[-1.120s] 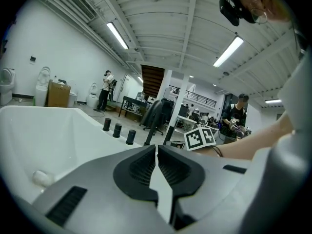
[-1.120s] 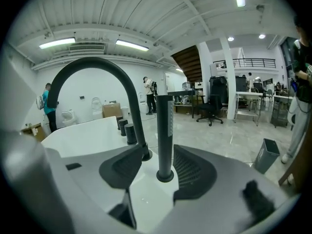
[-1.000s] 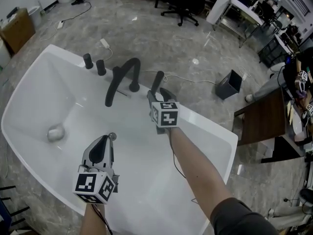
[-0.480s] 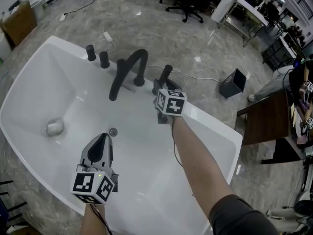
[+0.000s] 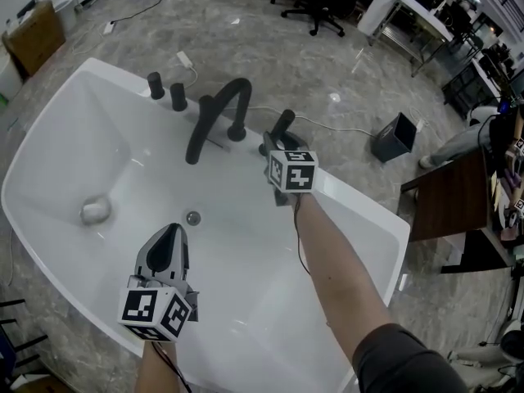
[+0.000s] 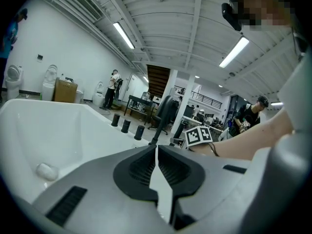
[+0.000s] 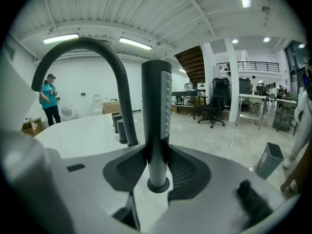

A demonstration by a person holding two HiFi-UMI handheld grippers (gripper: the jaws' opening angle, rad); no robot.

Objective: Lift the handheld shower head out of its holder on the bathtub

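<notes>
Right gripper view: right claw (image 7: 156, 152) closing on upright shower head (image 7: 157, 106), pads meeting its stem just above holder (image 7: 158, 185) on bathtub (image 5: 352, 195) far rim. Low grip probably suits straight upward pull. Left claw (image 6: 156, 152) pressed together, empty, parked over basin, out of way.

Arched black spout (image 5: 219, 109), two short black knobs (image 5: 178, 97) just to its left. Round metal drain (image 5: 192, 218) and pale rounded lump (image 5: 94, 212), well apart. Grey marbled floor (image 5: 327, 64) with dark bin (image 5: 394, 138), cardboard box (image 5: 34, 33), black office chair (image 5: 318, 11), white cable (image 5: 182, 60).
</notes>
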